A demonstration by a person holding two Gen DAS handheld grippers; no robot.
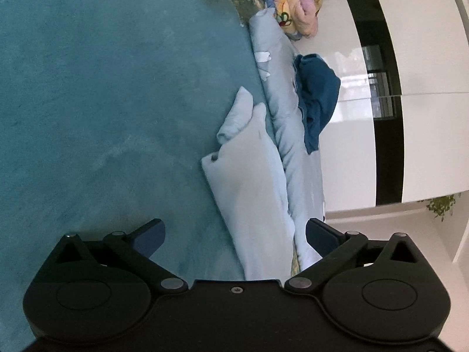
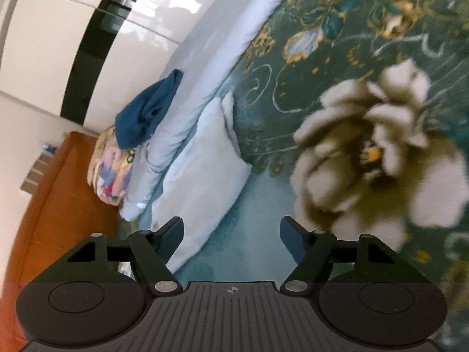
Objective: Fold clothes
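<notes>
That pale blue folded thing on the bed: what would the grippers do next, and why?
Probably move toward the dark blue garment heaped on the rolled bedding. Both the left gripper and right gripper are open and empty, and the pale blue piece already lies folded.

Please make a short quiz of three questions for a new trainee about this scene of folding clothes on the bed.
1. True or false: the left gripper is clamped on the pale blue folded garment.
2. Which colour is the crumpled cloth lying on the long pale blue roll? A red, B dark blue, C white.
3. What is printed on the green bedspread in front of the right gripper?

Key
1. False: its fingers stand open and press on nothing.
2. B.
3. A large pale flower, with gold ornaments around it.
</notes>
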